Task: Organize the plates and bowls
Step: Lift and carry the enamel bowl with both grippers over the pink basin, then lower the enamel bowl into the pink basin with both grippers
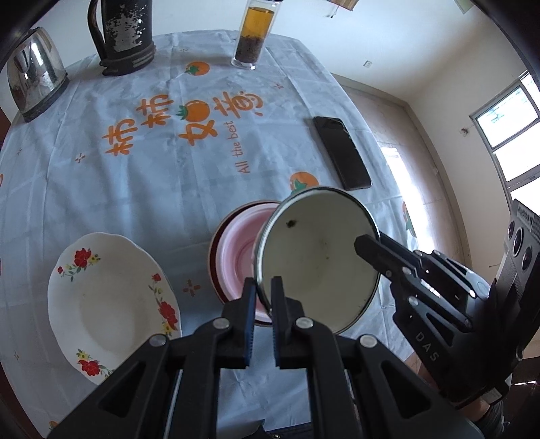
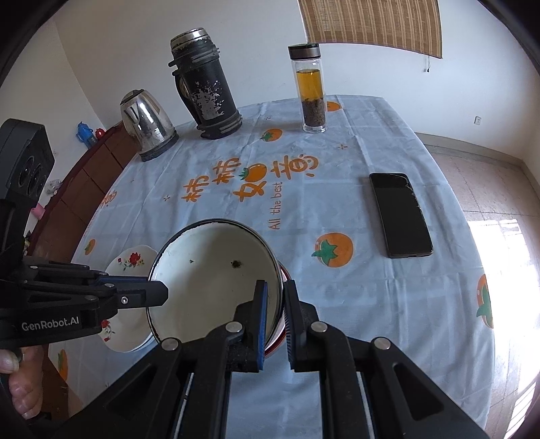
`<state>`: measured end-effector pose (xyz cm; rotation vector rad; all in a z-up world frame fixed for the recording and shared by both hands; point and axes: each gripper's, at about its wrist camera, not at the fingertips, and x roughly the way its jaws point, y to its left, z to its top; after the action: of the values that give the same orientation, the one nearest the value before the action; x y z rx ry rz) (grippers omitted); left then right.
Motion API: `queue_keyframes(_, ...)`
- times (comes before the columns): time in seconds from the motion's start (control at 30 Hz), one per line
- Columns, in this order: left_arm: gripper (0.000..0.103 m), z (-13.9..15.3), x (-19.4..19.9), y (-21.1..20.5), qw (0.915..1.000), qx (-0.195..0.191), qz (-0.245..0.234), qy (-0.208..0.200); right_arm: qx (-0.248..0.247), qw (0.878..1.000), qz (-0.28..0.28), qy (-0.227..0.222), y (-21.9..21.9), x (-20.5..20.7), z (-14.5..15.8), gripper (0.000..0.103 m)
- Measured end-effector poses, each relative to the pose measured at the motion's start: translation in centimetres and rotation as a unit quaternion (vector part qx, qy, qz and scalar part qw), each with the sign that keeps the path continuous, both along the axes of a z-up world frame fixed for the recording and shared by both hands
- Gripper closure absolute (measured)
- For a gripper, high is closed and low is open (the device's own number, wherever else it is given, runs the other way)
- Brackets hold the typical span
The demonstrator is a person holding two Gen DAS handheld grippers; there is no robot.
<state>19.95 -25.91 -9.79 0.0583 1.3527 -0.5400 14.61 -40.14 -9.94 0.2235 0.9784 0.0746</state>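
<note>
Left hand-held gripper (image 1: 262,291) and right hand-held gripper (image 2: 275,297) clamp opposite rims of white bowl (image 1: 317,256), steadying it tilted above pink bowl (image 1: 236,236), likely for nesting.

Setting: home dining room. Table (image 2: 388,304) under pale blue printed cloth, orange persimmon motifs. Steel electric kettle (image 2: 146,123), worn black thermos (image 2: 207,91), glass tea bottle (image 2: 311,89), smartphone (image 2: 400,214) on it. Floral plate (image 1: 111,304), pink bowl (image 1: 236,243), white enamel bowl (image 1: 317,256). Tiled floor, window (image 1: 509,118), bamboo blind (image 2: 371,23), wooden cabinet (image 2: 87,179).
</note>
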Motion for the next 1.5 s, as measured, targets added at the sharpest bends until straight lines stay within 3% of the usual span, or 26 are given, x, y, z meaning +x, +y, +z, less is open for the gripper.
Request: queue_keyframes(1.5,0.098,-4.6,1.6,1.4,0.9978,0.010,0.034,0.056,-0.004,0.998,0.038,0.043,1.4,2.3,-2.7,0.092)
